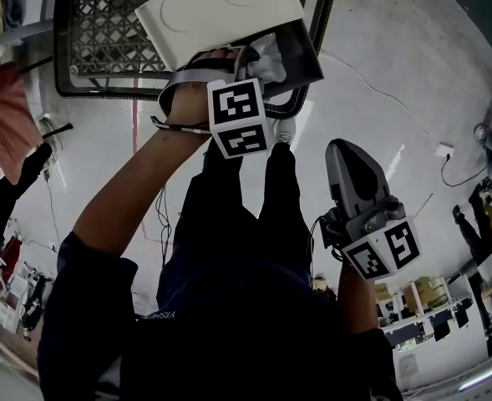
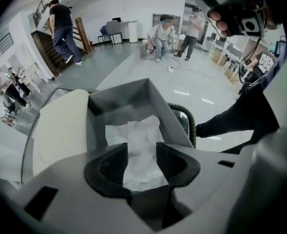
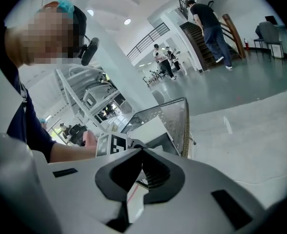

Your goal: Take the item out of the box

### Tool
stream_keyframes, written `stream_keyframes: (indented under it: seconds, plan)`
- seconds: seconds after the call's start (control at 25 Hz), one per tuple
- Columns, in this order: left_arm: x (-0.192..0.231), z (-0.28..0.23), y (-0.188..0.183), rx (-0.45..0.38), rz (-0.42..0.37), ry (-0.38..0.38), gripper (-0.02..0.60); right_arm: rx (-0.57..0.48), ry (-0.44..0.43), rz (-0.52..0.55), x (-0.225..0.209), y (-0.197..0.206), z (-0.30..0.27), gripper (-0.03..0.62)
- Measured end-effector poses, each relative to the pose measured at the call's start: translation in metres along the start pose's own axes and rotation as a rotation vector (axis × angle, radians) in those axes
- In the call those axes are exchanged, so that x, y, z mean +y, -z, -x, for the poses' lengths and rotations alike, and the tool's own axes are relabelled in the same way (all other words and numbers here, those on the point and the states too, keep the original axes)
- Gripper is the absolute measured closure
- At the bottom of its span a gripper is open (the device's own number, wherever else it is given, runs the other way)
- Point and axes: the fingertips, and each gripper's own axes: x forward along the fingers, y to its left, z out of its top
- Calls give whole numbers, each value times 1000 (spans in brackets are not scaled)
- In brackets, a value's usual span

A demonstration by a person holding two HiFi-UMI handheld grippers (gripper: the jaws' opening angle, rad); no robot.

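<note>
A grey box (image 1: 300,44) with its white lid (image 1: 220,11) thrown back rests on a black mesh basket. Inside lies a crumpled white wrapped item (image 1: 266,57). My left gripper (image 1: 244,57) reaches into the box from below. In the left gripper view its jaws (image 2: 142,155) stand wide apart, with the white item (image 2: 141,135) in the gap; I see no squeeze on it. The box wall (image 2: 128,99) rises behind it. My right gripper (image 1: 343,147) hangs back to the right, away from the box, with its tips (image 3: 142,152) together and nothing in them.
The black mesh basket (image 1: 103,32) carries the box; its rim (image 2: 189,123) curves round the right side. A cable (image 1: 371,78) runs over the pale floor. Someone holding pink cloth (image 1: 3,115) stands at the left. Other people and a staircase (image 2: 46,40) are far behind.
</note>
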Motion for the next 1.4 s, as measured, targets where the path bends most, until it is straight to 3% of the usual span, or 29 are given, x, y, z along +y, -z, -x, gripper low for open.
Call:
stream_keyframes:
  seconds: [0.36, 0.88, 1.08, 1.4]
  plan:
    - [-3, -13, 4, 74, -32, -37, 420, 8, -10, -9, -3, 5, -4, 571]
    - [-1, -11, 8, 16, 33, -33, 523, 4, -17, -4, -2, 2, -5, 571]
    - [8, 16, -2, -66, 86, -69, 526, -5, -27, 24, 5, -8, -1, 571]
    - [35, 102, -34, -248, 217, -169, 527, -49, -70, 98, 28, -40, 11, 571]
